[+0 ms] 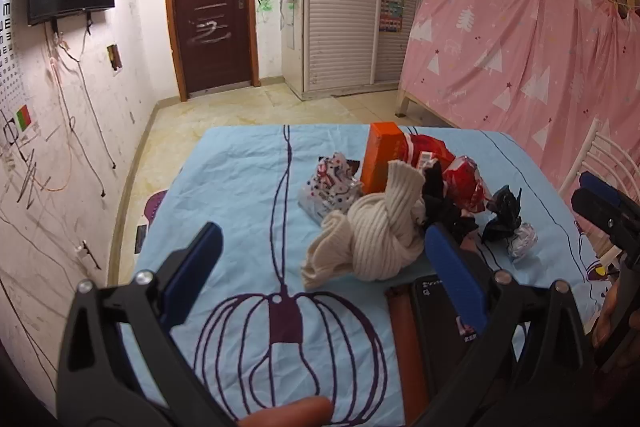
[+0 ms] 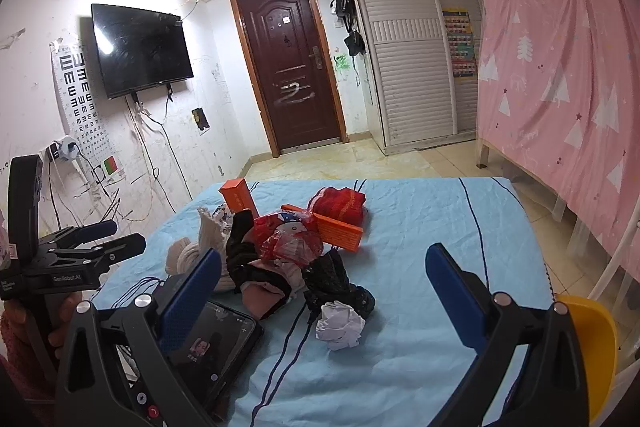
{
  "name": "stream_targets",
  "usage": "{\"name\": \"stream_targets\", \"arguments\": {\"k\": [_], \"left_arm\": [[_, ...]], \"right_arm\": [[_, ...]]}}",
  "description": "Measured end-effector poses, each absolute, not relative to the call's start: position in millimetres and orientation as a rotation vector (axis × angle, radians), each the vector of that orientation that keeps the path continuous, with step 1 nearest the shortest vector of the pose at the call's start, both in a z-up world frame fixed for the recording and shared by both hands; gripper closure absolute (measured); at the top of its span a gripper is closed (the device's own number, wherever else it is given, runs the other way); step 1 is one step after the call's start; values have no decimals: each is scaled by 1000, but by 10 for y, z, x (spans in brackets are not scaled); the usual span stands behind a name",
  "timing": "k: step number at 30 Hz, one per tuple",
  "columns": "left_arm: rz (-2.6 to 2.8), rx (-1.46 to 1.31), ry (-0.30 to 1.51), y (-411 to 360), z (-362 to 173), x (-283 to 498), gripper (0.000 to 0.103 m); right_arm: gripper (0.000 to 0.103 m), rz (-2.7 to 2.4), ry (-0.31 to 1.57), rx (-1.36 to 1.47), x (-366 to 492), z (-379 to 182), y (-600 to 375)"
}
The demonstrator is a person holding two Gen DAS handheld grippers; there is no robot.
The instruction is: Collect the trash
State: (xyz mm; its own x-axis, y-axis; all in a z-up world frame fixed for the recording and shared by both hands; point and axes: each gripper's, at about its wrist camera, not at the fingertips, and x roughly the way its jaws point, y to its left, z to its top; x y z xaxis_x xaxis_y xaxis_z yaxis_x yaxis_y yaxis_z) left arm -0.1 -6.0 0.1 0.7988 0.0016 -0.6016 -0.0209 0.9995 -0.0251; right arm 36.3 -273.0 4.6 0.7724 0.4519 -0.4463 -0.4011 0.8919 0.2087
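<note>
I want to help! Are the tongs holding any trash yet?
Left tongs: open, holding nothing.
Right tongs: open, holding nothing.

My table (image 2: 420,227) wears a blue cloth (image 2: 400,367). Mid-table lie a cream knit (image 1: 372,231), orange box (image 1: 380,163) and wrappers (image 2: 288,239). A phone (image 2: 216,355) sits at the near edge.

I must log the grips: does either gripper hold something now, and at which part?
Nothing is held. The left gripper and the right gripper both stand open above the blue cloth, with nothing between their pads.
</note>
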Motion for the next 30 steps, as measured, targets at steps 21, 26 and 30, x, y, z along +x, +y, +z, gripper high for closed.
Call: {"name": "stream_targets", "arguments": {"k": [21,26,30], "left_arm": [[12,-30,644,-63,3,-4,6],[10,-24,642,-72,24,-3,6],[10,-23,641,-70,28,2,6]], "right_arm": [[8,466,499,98,362,32,-2709],[8,463,499,96,359,38,-2710],[8,462,494,94,342,58,-2717]]}}
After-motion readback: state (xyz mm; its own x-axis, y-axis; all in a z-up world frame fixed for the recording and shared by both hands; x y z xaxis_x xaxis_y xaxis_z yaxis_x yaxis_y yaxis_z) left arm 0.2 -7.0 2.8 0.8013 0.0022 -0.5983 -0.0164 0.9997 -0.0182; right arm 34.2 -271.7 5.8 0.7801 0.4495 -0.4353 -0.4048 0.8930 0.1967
